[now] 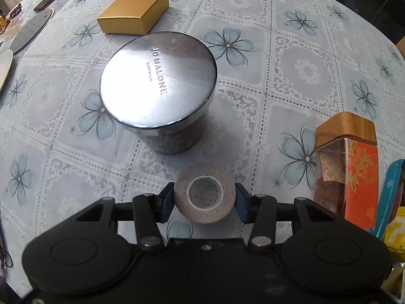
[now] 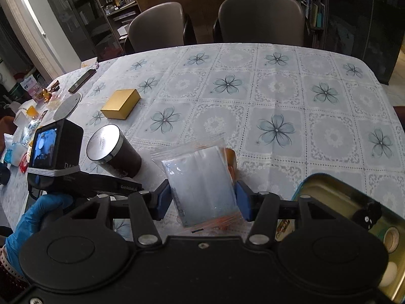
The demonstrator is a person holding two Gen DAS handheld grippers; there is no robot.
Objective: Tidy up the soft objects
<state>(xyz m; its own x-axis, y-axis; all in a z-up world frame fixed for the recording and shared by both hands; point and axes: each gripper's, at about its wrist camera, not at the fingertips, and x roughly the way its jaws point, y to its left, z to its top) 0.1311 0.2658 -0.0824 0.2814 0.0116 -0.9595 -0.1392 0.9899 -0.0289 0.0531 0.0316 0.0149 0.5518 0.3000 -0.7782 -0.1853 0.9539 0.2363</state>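
Note:
A brown roll of tape (image 1: pixel 203 172) with a white core sits between the blue pads of my left gripper (image 1: pixel 204 197), which is shut on it just above the flowered tablecloth (image 1: pixel 291 76). In the right wrist view my right gripper (image 2: pixel 201 197) is shut on a clear zip bag holding pale blue folded fabric (image 2: pixel 200 177), lifted over the table. An open metal tin (image 2: pixel 354 202) with small items inside lies just right of that gripper. The left gripper's body (image 2: pixel 55 157), held by a blue-gloved hand (image 2: pixel 33 217), shows at the left; its fingers are hidden there.
A black lidded candle jar (image 1: pixel 159 83) stands just beyond the tape, with a gold box (image 1: pixel 134 11) farther back. A clear jar with a wooden lid (image 1: pixel 346 167) stands at the right. Two chairs (image 2: pixel 260 20) sit at the far edge; clutter fills the table's left end.

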